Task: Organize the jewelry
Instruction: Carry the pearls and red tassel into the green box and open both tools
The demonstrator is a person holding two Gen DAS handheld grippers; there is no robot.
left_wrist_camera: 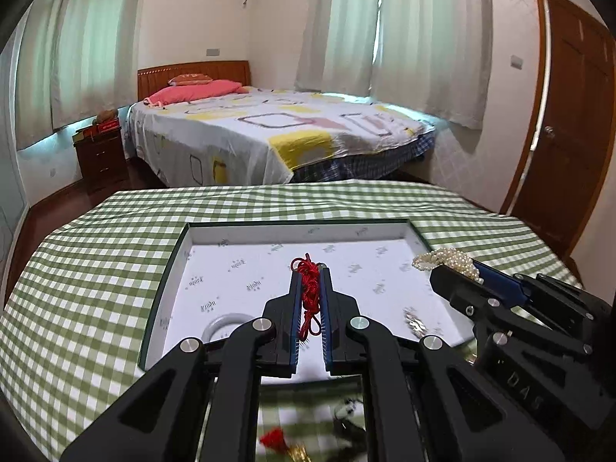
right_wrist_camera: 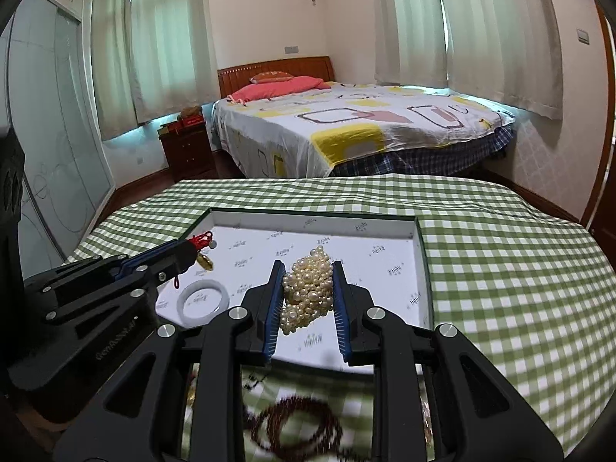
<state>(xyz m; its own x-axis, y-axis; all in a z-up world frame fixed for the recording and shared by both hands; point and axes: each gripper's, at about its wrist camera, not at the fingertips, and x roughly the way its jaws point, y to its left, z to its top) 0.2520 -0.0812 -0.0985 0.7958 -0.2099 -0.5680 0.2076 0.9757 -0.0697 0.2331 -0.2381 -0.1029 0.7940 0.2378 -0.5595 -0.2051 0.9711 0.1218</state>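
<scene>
My left gripper (left_wrist_camera: 310,269) is shut on a red cord necklace (left_wrist_camera: 310,292) and holds it over the white tray (left_wrist_camera: 200,233). In the right wrist view the left gripper (right_wrist_camera: 192,248) shows with a gold pendant (right_wrist_camera: 205,261) hanging under it. My right gripper (right_wrist_camera: 308,263) is shut on a bunch of pearl necklace (right_wrist_camera: 308,292) above the tray (right_wrist_camera: 417,254). The pearls (left_wrist_camera: 446,260) also show in the left wrist view at the right gripper (left_wrist_camera: 452,269). A white bangle (right_wrist_camera: 203,300) lies in the tray's near left part.
The tray sits on a green checked tablecloth (right_wrist_camera: 500,269). A dark bead necklace (right_wrist_camera: 296,423) and other jewelry (left_wrist_camera: 281,442) lie on the cloth near me, below the grippers. A silver piece (left_wrist_camera: 414,321) lies in the tray. A bed (left_wrist_camera: 269,131) stands behind the table.
</scene>
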